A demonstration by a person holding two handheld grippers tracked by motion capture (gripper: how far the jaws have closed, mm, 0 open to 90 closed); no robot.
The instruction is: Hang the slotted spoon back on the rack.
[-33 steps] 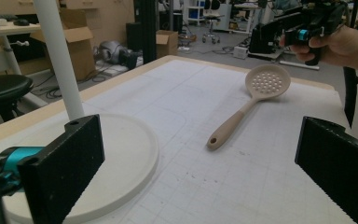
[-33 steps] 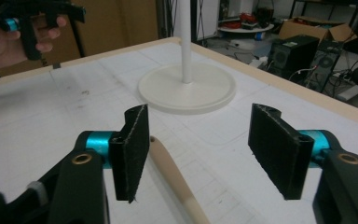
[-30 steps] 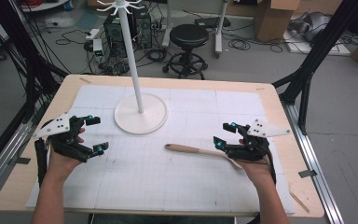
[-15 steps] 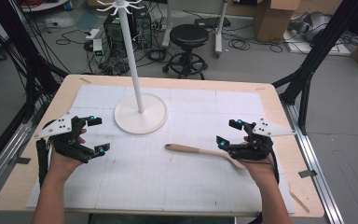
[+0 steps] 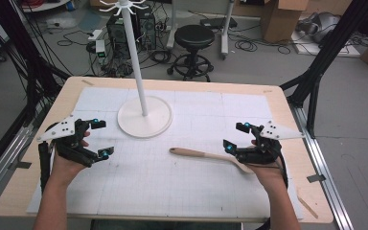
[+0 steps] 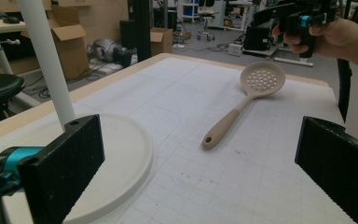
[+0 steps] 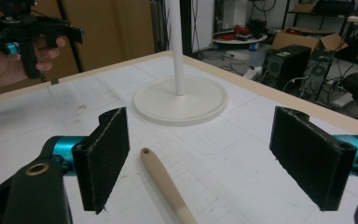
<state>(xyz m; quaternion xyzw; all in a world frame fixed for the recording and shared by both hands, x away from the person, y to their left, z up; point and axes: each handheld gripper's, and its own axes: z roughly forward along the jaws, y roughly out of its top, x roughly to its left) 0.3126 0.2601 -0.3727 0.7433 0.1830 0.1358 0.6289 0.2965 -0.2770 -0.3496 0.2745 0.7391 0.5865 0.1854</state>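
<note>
The slotted spoon (image 5: 211, 156) lies flat on the white grid mat (image 5: 182, 191), its holed bowl toward the right side of the table and its handle, with a small hanging hole at the end, pointing toward the round base of the white rack (image 5: 145, 116). The spoon and the base are near each other but not touching.

The right gripper (image 5: 237, 137) sits over the bowl end of the spoon. Its jaws have just been opening and now stand wide apart; in the right gripper view the handle (image 7: 165, 184) runs along the mat between them, with neither pad touching it. Compared with a second ago, the gripper has drawn back a little toward the table's right edge, and the spoon rests free on the mat.

The left gripper (image 5: 99, 139) hovers left of the rack base, jaws apart and empty.

My reading is that the spoon is released, not yet hung on the hooks at the top of the rack.
</note>
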